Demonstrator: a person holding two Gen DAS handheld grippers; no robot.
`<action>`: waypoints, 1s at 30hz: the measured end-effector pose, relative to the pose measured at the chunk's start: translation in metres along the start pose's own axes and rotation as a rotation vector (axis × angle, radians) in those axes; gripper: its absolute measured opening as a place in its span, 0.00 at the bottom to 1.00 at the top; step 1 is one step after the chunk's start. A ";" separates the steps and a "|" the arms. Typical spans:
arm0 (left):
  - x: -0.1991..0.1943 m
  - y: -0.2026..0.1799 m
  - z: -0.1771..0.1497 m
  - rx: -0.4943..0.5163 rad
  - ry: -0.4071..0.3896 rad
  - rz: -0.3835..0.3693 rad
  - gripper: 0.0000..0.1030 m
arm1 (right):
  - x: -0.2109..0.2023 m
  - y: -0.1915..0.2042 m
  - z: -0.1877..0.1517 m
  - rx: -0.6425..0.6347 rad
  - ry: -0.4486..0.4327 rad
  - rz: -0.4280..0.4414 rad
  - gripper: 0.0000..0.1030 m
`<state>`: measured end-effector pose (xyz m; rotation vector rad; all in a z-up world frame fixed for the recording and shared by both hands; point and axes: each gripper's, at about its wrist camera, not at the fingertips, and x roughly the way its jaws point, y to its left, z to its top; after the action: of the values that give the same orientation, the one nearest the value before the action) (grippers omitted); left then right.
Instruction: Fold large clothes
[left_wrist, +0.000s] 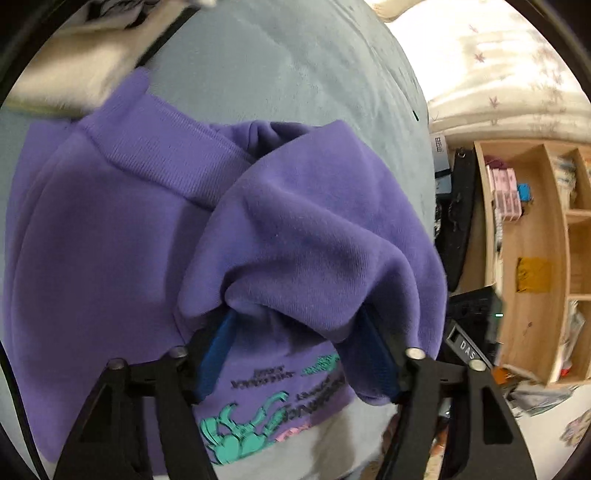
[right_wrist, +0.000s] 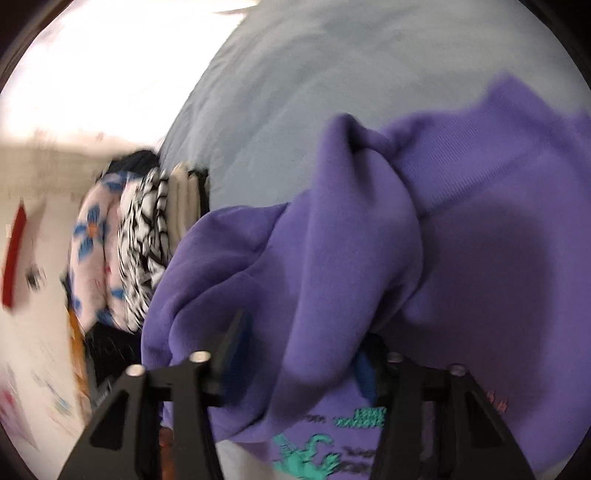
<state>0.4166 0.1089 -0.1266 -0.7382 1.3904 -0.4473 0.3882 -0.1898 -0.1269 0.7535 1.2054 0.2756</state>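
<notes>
Grey-blue bedspread (left_wrist: 295, 74) fills the background, wooden shelf (left_wrist: 532, 236) off to one side in the left view. Purple sweatshirt (left_wrist: 110, 229) lies on the bedspread, printed side up, teal graphic (left_wrist: 240, 435) near the cameras. Left gripper (left_wrist: 299, 354): jaws apart, a bunched fold of sweatshirt draped over and between the blue pads (left_wrist: 216, 354); can't tell if they press it. Right gripper (right_wrist: 299, 354): a thick fold hangs between its jaws; grip can't be told, view blurred. Stack of folded clothes (right_wrist: 140, 251) beside the sweatshirt in the right view.
</notes>
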 end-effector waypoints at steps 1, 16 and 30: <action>0.001 -0.002 0.001 0.018 -0.019 0.030 0.39 | 0.000 0.006 0.000 -0.050 -0.007 -0.007 0.24; 0.011 -0.057 0.041 0.374 -0.415 0.149 0.12 | -0.004 0.045 0.048 -0.430 -0.357 -0.074 0.15; 0.019 0.007 -0.064 0.142 -0.080 0.083 0.05 | -0.011 -0.034 -0.034 -0.222 0.009 -0.037 0.15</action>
<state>0.3561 0.0884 -0.1462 -0.5746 1.2950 -0.4423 0.3471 -0.2080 -0.1465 0.5368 1.1738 0.3756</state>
